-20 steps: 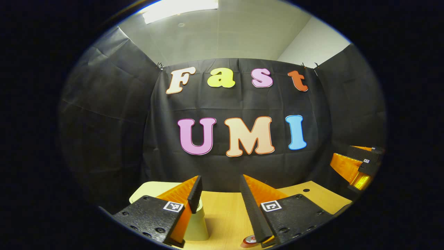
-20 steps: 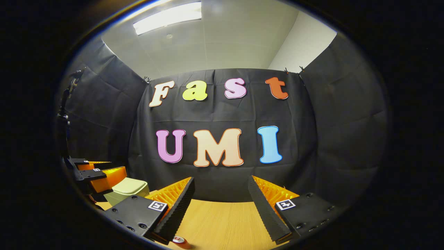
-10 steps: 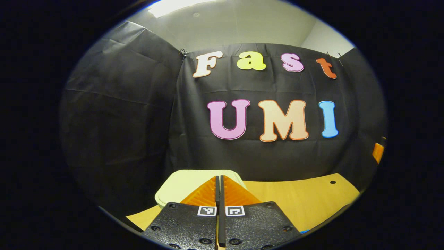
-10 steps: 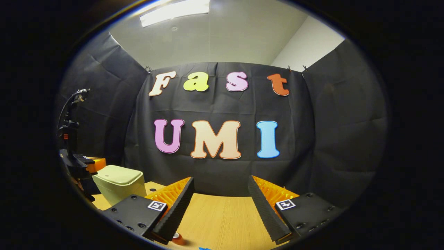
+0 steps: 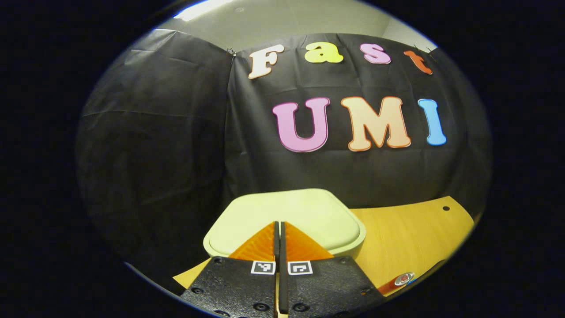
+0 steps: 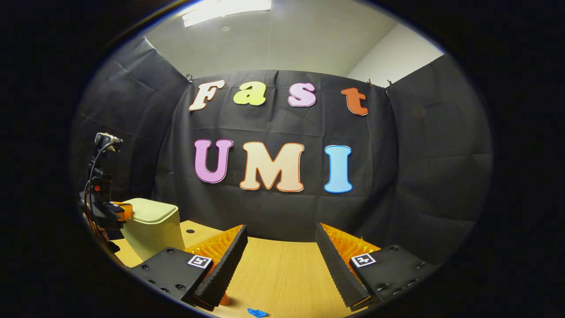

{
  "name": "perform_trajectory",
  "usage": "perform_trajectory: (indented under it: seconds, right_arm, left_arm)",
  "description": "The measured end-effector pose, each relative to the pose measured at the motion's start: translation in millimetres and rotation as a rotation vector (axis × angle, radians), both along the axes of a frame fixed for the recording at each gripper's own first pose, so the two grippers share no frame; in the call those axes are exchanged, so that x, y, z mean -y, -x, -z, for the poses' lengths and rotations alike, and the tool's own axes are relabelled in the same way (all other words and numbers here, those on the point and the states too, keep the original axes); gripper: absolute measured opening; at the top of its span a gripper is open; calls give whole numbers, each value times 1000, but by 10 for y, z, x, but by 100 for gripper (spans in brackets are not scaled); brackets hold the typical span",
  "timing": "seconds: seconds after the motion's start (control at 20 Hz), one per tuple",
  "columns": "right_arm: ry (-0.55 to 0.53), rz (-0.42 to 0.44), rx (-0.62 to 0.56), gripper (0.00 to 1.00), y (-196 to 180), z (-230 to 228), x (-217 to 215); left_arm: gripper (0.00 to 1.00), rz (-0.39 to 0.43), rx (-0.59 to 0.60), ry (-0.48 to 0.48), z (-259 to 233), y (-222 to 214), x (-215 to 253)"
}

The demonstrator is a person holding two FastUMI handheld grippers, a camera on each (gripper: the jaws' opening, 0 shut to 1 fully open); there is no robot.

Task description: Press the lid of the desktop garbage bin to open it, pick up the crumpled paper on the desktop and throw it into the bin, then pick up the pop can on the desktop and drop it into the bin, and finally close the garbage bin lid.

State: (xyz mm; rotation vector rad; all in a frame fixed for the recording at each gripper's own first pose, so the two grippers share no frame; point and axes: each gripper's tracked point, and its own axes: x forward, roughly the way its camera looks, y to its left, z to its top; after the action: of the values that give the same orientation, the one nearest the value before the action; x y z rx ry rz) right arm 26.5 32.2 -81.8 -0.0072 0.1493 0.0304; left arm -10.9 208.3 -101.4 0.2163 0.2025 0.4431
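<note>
The left gripper (image 5: 280,226) has its fingers pressed together on nothing, tips hovering at the near edge of the pale green garbage bin (image 5: 287,218), whose lid lies flat and shut. The right gripper (image 6: 281,247) waits with fingers spread wide and empty above the wooden desktop (image 6: 282,274); in its view the bin sits at nine o'clock. The opening press looks to be the step in hand, and it calls for the closed tips to push down on the lid. The pop can (image 5: 397,282) shows at five o'clock, mostly cut off. I cannot tell whether the tips touch the lid. A small blue scrap (image 6: 257,312) is too small to identify.
</note>
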Motion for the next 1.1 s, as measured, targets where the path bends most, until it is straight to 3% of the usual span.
perform_trajectory:
  seconds: [0.25, 0.35, 0.6, 0.7, 0.75, 0.9, 1.0, 1.1]
  right_arm:
    - [2, -17, 3, 98, -26, 21, -43]
    - [0, -39, -14, 98, -43, 88, -96]
    - [1, -84, -70, 98, -168, 303, -200]
    - [4, -96, -92, 98, -216, 388, -225]
    - [8, -103, -106, 98, -270, 420, -236]
    - [28, -124, -140, 98, -337, 588, -267]
    - [41, -143, -165, 98, -346, 749, -284]
    - [50, -165, -207, 98, -302, 964, -342]
  left_arm:
    - [0, 50, 77, 86, -27, -9, 16]
    - [0, 38, 62, 25, -98, -5, 5]
    - [2, 178, 108, -61, -446, -45, 442]
    - [19, 195, 120, -19, -519, -37, 534]
    - [17, 197, 124, -8, -549, -23, 559]
    - [29, 212, 131, -3, -630, 13, 614]
    - [51, 224, 134, -7, -666, 52, 665]
    - [64, 234, 148, -10, -736, 87, 748]
